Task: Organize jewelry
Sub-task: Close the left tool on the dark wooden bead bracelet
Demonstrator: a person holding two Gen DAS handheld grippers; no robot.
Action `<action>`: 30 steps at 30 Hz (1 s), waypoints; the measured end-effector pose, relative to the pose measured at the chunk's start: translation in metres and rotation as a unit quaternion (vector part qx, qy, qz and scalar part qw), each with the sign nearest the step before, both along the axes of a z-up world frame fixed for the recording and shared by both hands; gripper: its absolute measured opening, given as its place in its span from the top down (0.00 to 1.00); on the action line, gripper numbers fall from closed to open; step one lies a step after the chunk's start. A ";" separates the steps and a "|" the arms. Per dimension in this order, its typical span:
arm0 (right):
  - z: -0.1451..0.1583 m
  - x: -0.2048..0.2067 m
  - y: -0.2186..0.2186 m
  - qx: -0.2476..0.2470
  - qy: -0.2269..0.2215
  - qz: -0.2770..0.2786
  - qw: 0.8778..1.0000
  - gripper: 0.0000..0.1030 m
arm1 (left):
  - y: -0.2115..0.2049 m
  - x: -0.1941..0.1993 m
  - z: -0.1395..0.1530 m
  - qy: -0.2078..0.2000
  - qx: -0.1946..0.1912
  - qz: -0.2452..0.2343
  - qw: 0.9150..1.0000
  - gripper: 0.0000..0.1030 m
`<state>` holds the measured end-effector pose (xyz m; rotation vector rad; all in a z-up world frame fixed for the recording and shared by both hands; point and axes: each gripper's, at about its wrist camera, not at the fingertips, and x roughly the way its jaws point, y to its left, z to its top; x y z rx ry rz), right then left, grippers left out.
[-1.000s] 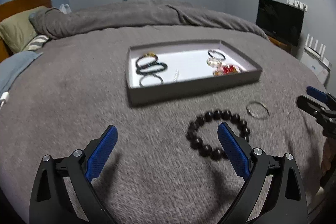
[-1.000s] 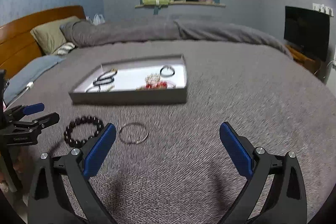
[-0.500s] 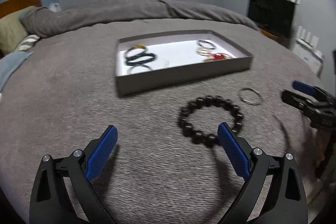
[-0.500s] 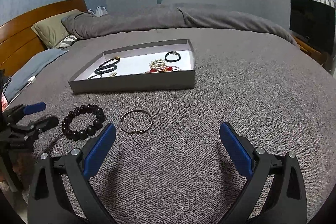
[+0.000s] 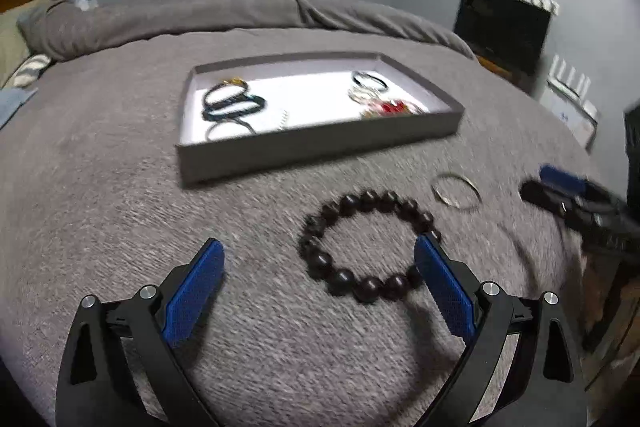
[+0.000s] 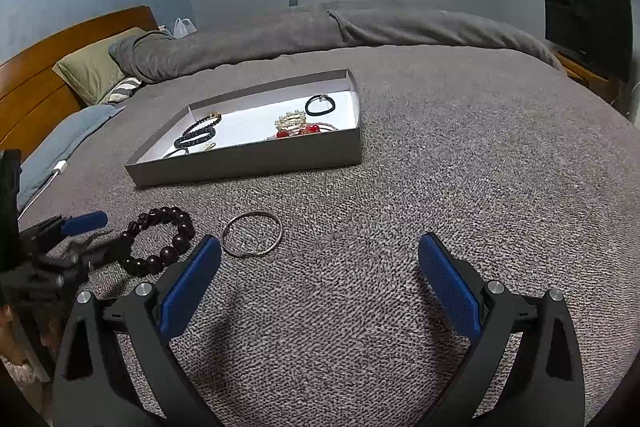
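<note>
Lying beside left hand-held gripper [image 5: 320,263], beaded bracelet [image 5: 370,241]

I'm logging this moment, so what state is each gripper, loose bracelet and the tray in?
Left gripper: open, empty, around the bead bracelet's near side.
Right gripper: open, empty.
Bead bracelet: loose on the blanket.
Bangle: flat on the blanket, outside the tray.
Tray: open, holding several bracelets.

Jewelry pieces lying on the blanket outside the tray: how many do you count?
2. A dark beaded bracelet lies by the left gripper; a thin metal bangle lies beside it, nearer the right gripper.
</note>
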<state>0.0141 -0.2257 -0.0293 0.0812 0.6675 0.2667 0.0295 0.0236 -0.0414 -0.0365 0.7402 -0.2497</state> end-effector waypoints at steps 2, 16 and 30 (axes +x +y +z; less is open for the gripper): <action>-0.001 0.004 0.006 -0.001 0.006 0.006 1.000 0.05 | 0.001 0.005 0.000 0.002 0.015 0.009 1.000 0.25; -0.009 0.014 0.039 -0.035 0.020 0.042 0.998 0.05 | -0.002 0.018 -0.017 0.041 0.043 -0.032 0.998 0.84; -0.011 0.021 0.075 -0.118 0.008 0.088 0.989 0.15 | 0.022 0.022 -0.013 0.037 0.025 0.004 0.999 0.85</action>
